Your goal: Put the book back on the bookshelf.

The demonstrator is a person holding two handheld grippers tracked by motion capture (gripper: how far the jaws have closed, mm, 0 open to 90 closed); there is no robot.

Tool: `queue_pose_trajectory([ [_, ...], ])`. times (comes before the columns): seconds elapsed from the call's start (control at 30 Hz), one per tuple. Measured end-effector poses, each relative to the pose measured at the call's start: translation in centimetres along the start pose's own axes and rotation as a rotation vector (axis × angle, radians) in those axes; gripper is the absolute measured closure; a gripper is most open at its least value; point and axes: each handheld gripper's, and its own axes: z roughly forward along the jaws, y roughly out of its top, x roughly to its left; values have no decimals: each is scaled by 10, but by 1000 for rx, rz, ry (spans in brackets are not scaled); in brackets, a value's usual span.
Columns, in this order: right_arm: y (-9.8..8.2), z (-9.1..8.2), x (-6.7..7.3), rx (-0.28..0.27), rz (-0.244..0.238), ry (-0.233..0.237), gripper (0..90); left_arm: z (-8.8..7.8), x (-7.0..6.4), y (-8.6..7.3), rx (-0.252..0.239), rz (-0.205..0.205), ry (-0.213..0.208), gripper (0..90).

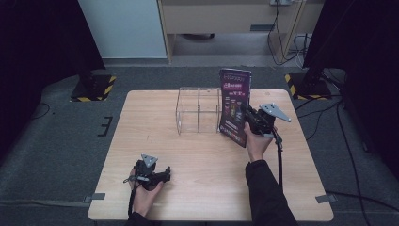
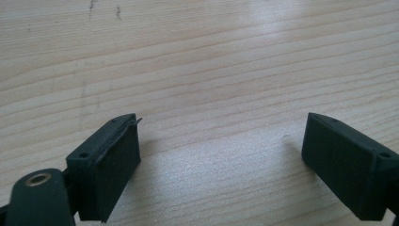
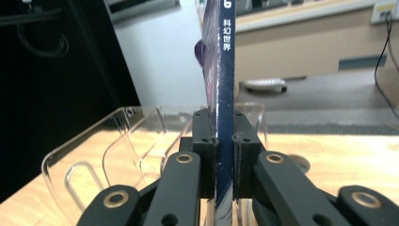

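The right gripper (image 1: 248,117) is clamped on a book (image 1: 235,106), which stands upright and well clear of the table (image 1: 197,188) at the right end of a clear rack (image 1: 199,109). The high view gives the book's purple cover, facing the camera, and places the jaws on its right-hand edge, with the person's right hand (image 1: 256,143) below them and the grey plate (image 1: 275,112) behind. The right gripper view supplies what that view cannot: the book (image 3: 225,94) is seen edge-on, its dark blue spine rising straight up from between the two pads (image 3: 203,141), which press flat on both faces with no gap on either side. Printed characters run down the spine above the fingertips. The same view shows the rack (image 3: 117,141) just beyond and to the left of the fingers, its curved clear dividers standing on the wood; whether the book's lower edge touches the rack cannot be told from either view. The left gripper (image 1: 162,176) lies near the front edge of the table, well apart from the book, held in the left hand (image 1: 143,195). The high view does not resolve its jaws. The left gripper view settles it: the left gripper (image 2: 221,150) has its pads (image 2: 113,160) spread wide, with bare wood grain between and beyond them.
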Motion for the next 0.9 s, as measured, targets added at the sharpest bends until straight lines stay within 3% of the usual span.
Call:
queue_pose_trajectory([
  [0.4, 3, -20, -13, 124, -9, 35, 829, 0, 0, 0, 0, -1, 2, 108],
  [0.9, -12, -45, -17, 184, -36, 65, 825, 0, -1, 0, -3, -4, 3, 107],
])
